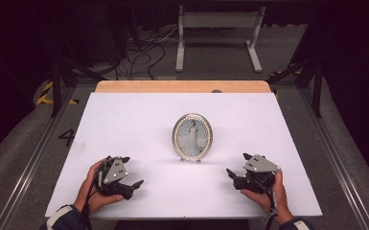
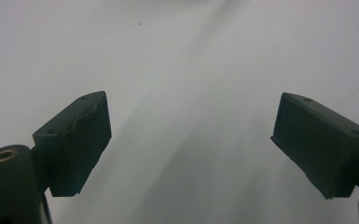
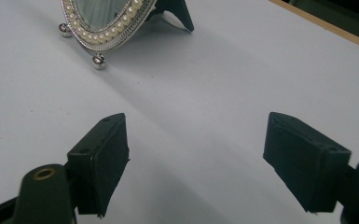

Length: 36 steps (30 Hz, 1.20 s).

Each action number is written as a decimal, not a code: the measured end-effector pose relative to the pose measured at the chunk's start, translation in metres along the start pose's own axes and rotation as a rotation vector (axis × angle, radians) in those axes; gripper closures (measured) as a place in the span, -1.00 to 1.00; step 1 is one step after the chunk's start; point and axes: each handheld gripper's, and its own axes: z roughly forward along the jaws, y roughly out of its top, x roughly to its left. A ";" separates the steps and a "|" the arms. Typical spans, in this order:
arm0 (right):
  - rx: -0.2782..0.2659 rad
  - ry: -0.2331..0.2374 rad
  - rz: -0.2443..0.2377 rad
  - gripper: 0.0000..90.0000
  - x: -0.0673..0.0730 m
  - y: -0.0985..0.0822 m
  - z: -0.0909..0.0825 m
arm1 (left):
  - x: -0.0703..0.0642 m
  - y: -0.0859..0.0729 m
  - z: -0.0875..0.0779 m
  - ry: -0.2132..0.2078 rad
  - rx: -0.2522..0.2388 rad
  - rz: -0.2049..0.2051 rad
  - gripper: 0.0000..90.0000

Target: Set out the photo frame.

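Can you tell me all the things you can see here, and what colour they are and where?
picture frame: one, oval, silver with a pearl rim, standing upright on small ball feet in the middle of the board, apart from both grippers
white board: one, white, lying on the table top
wooden table: one, light brown, its edge showing behind the board
metal stand: one, pale grey, on the floor beyond the table
cables: a bundle, dark, on the floor at the back
left gripper: one, black with a grey plate, near left of the board, jaws open, nothing between them
right gripper: one, black with a grey plate, near right, jaws open, nothing between them
hands: two, each holding a gripper
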 end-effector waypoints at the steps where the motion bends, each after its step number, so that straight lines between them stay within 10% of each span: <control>1: 0.000 0.002 0.009 -0.51 -0.001 -0.002 -0.001 | 0.002 -0.002 -0.003 -0.001 -0.008 -0.012 -0.74; 20: 0.001 -0.032 0.082 -0.56 -0.019 -0.021 -0.016 | 0.026 -0.038 -0.036 0.003 -0.069 -0.201 -0.74; 36: 0.004 -0.047 0.097 -0.57 -0.024 -0.025 -0.015 | 0.029 -0.040 -0.039 0.022 -0.097 -0.217 -0.77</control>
